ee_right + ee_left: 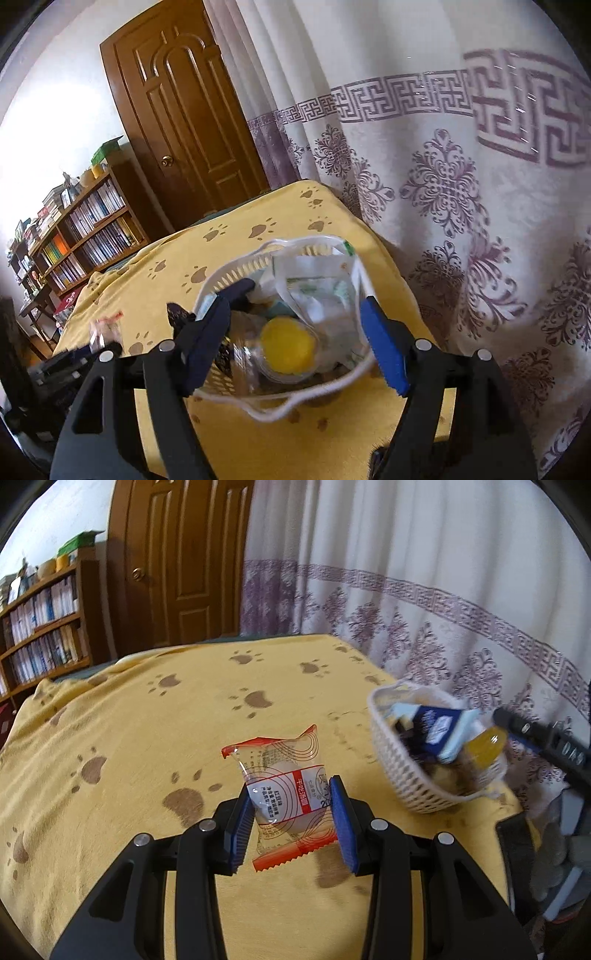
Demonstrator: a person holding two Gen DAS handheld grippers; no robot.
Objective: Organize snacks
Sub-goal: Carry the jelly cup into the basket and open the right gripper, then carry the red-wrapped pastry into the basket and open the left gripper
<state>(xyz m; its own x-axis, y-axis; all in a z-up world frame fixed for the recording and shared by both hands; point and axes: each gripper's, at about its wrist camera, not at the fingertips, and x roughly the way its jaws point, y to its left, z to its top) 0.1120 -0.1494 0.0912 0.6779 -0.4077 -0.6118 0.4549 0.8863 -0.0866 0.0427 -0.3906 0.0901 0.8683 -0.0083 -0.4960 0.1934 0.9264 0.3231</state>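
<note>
A yellow blanket [155, 738] printed with brown paw marks covers the surface, with a brown door [184, 557], a bookshelf [40, 627] and a white curtain with a purple pattern [424, 590] behind it.

The left gripper [291, 808] is clamped on a snack packet [284, 794], clear with red edges and a pale round piece inside. Its blue pads [341, 823] press the packet's two sides, and the packet stands up between them, its top corner well beyond the fingertips and its lower edge hanging behind them, above the blanket.

To the right stands a white woven basket [402, 775], close to the curtain, holding a dark blue packet [439, 731] and a yellow jelly cup [487, 746], among other snacks.

The right gripper [295, 321] hangs over that basket [221, 280] with its jaws apart. The jelly cup [288, 345] lies below the gap, blurred, and neither pad touches it.
</note>
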